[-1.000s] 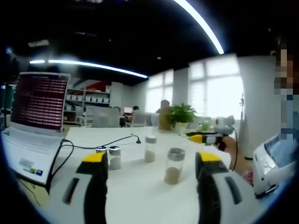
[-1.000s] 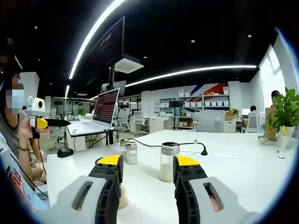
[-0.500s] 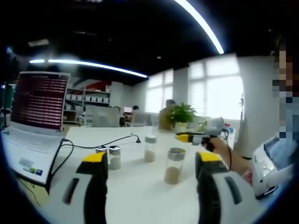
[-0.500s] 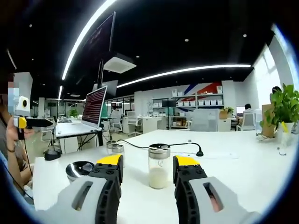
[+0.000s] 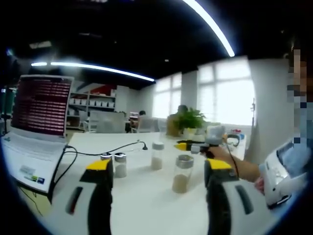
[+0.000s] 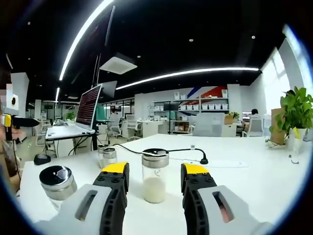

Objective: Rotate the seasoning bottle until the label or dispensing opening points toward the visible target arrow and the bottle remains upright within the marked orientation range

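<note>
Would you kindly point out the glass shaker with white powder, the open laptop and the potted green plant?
Glass shaker with white powder (image 6: pixel 155 182), right gripper view, glass body.
Open laptop (image 5: pixel 41 105), left gripper view, screen.
Potted green plant (image 6: pixel 297 115), right gripper view, leaves.

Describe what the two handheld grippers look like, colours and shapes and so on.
In the left gripper view, the left gripper has two chunky fingers with light grey bodies, black inner faces and yellow caps at the tips, each body with a dark slot. The right gripper in the right gripper view has the same build, its slot showing reddish inside. Seen from the side, it has a yellow-and-black nose.
</note>
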{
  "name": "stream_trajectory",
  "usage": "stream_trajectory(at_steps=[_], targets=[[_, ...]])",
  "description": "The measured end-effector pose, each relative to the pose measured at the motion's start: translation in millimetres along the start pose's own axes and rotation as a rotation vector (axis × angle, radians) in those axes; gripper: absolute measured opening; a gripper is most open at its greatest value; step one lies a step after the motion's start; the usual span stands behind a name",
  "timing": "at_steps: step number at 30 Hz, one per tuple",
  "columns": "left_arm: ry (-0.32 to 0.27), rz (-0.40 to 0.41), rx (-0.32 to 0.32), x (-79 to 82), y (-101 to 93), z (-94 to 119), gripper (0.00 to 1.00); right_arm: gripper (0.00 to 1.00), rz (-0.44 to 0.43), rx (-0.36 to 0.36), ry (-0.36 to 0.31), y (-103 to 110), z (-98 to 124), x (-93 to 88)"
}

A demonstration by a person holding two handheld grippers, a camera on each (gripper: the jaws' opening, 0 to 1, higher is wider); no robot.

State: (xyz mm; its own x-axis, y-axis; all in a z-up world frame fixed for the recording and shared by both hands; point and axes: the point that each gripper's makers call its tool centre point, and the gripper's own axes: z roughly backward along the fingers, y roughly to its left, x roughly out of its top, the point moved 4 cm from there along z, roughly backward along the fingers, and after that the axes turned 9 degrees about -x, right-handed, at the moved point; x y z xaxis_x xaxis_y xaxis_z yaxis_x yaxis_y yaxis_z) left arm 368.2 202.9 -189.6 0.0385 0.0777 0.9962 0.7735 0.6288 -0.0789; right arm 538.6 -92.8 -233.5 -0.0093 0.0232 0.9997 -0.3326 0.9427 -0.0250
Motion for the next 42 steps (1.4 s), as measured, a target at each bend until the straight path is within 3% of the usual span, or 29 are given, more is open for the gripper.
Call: stream_trajectory(at_steps=[5, 10, 16, 18, 32, 42], targets=[[-0.003, 0.0, -0.005, 0.0, -1.8, 0.5, 0.81, 0.43, 0.037, -0.02, 0.002, 0.2, -9.3, -2.4], [-0.007, -0.006, -0.003, 0.3, -2.1, 0.3, 0.81, 0.44, 0.021, -0.04, 0.016, 2.9, -14.3, -7.1], [-0.001, -0.006, -0.013, -1.0, -4.5, -0.3, 0.81, 0.48, 0.022, -0.029, 0.001, 7.4, -26.8, -3.6], [-0.003, -0.005, -0.011, -0.7, -4.3, 0.4, 0.81, 0.48, -0.017, 0.002, 0.017, 11.7, -32.6, -6.8], [0.009, 0.003, 0.0, -4.5, 1.7, 3.2, 0.81, 0.53, -0.025, -0.062, 0.025, 9.0, -68.8, -17.0], [0.008, 0.001, -0.003, -4.4, 0.1, 0.7, 0.81, 0.5, -0.014, -0.059, 0.053, 11.1, -87.0, -21.8]])
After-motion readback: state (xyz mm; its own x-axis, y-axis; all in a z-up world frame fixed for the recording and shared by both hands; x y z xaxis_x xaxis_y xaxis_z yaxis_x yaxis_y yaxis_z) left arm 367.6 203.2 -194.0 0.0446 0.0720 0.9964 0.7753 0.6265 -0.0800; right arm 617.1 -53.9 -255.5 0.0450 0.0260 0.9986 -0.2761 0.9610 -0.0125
